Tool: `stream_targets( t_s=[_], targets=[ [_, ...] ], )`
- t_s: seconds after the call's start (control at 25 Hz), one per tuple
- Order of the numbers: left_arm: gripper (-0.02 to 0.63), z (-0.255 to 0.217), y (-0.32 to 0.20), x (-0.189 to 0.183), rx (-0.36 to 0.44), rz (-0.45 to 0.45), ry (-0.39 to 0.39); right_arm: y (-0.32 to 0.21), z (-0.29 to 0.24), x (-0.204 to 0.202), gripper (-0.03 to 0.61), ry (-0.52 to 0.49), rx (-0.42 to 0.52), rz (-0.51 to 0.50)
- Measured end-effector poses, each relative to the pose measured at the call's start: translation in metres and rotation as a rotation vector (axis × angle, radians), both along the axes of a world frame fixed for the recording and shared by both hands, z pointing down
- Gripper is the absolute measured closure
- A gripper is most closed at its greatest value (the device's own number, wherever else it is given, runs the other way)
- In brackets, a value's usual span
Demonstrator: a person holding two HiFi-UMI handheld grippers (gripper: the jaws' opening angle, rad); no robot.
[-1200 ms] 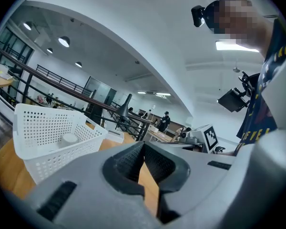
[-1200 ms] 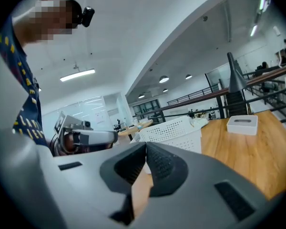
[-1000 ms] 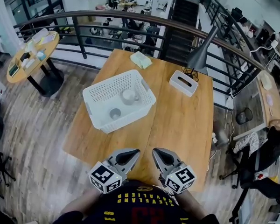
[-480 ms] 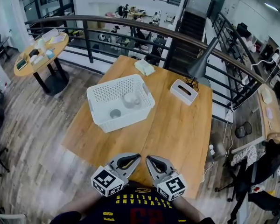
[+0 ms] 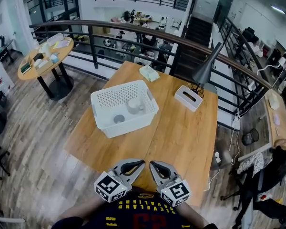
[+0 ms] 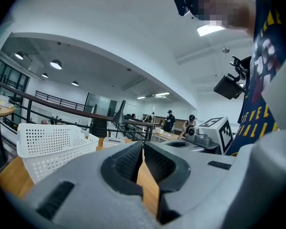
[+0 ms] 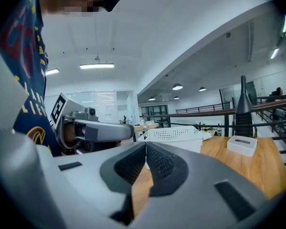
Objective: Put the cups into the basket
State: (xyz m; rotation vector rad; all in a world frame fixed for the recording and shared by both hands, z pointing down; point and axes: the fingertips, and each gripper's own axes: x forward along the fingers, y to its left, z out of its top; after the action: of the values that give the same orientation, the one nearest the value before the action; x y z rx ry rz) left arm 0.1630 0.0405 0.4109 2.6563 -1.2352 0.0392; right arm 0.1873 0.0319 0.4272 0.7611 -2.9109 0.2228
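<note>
cups (image 5: 135, 105) in basket (image 5: 125, 128), head view only

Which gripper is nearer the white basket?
Left, narrowly. The left gripper is at the near edge of the table, almost straight before the white basket; the right gripper sits beside it, farther right.

Grey left tool (image 5: 142, 162), grey right tool (image 5: 151, 163), black-and-white marker cubes (image 5: 111, 187), navy shirt (image 5: 144, 215), yellow lettering

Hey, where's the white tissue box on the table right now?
In the head view the tissue box sits on the far right part of the wooden table, right of the white basket and just in front of the black lamp.
</note>
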Motion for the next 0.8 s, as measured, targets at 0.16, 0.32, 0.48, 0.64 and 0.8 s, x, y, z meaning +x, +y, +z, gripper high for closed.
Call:
stream_targets(
  t_s=[0.16, 0.32, 0.48, 0.64, 0.8],
  targets=[
    [0.601, 0.0002, -0.0012, 0.0012, -0.001, 0.002, -0.002, -0.0017, -0.0009, 0.0010, 0.566, -0.006, -0.001, 0.002],
    [0.601, 0.0010, -0.0028, 0.0010, -0.005, 0.003, -0.004, -0.0035, -0.0005, 0.0013, 0.565, -0.008, -0.007, 0.007],
    [0.601, 0.0036, -0.0028, 0.0015, -0.012, 0.000, 0.000, -0.0023, 0.0042, 0.0021, 0.566, -0.007, -0.022, -0.001],
    [0.601, 0.0046, -0.0042, 0.0009, -0.020, -0.001, 0.002, -0.0020, 0.0027, 0.0002, 0.566, -0.006, -0.012, -0.008],
    [0.601, 0.0066, -0.0053, -0.0007, -0.029, -0.009, 0.009, -0.0016, 0.0042, 0.0005, 0.566, -0.001, -0.013, -0.013]
  ],
)
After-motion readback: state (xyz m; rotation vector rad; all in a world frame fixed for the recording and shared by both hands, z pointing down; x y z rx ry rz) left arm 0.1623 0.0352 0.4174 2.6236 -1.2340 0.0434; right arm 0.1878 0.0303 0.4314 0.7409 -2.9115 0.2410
